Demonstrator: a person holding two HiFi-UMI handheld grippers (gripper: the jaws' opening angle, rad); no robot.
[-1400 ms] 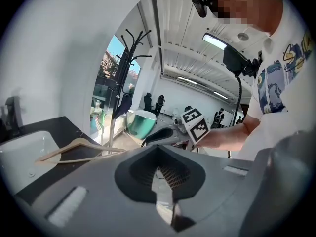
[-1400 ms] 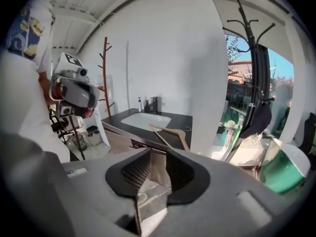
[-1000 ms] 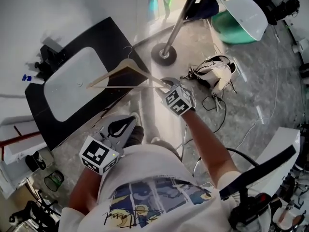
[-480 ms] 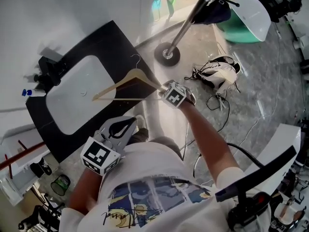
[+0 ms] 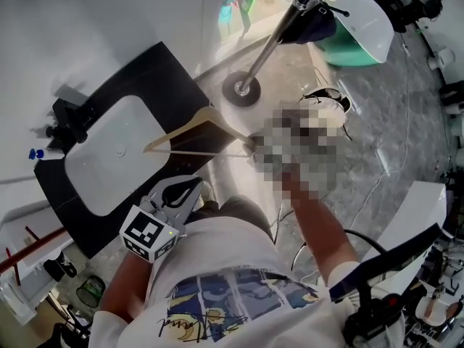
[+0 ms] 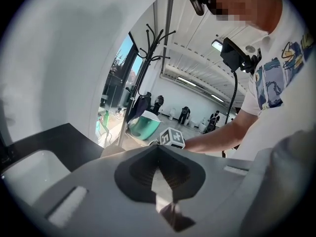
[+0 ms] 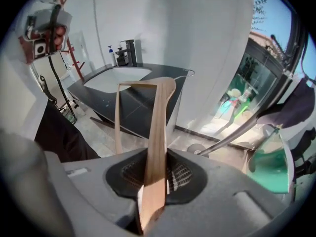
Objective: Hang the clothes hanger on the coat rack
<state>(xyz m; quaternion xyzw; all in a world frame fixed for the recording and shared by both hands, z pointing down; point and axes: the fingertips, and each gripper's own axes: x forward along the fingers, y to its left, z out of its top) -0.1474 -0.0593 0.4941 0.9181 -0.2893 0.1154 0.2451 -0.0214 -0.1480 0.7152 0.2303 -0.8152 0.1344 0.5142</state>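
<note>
A wooden clothes hanger (image 5: 190,130) lies out over the edge of the black sink counter (image 5: 170,67), its right end running into a blurred patch that hides my right gripper in the head view. In the right gripper view one hanger arm (image 7: 159,122) stands between the pads of the right gripper (image 7: 157,156), whose jaws are closing and pressing on the wood. My left gripper (image 5: 196,183) hangs low by the person's body, shut with nothing in it, its tips (image 6: 159,147) meeting. The coat rack's pole (image 5: 279,31) rises from a round base (image 5: 241,89) beyond the hanger.
A white basin (image 5: 109,151) is set in the counter, with a dark tap (image 5: 64,118) at its left. A green and white tub (image 5: 355,27) stands by the rack. A dark garment (image 5: 313,22) hangs on the rack. Shoes and cables (image 5: 330,107) lie on the floor.
The right hand has sunk a little with the hanger's end and now points more steeply down. The left gripper has shifted slightly and stayed shut.
</note>
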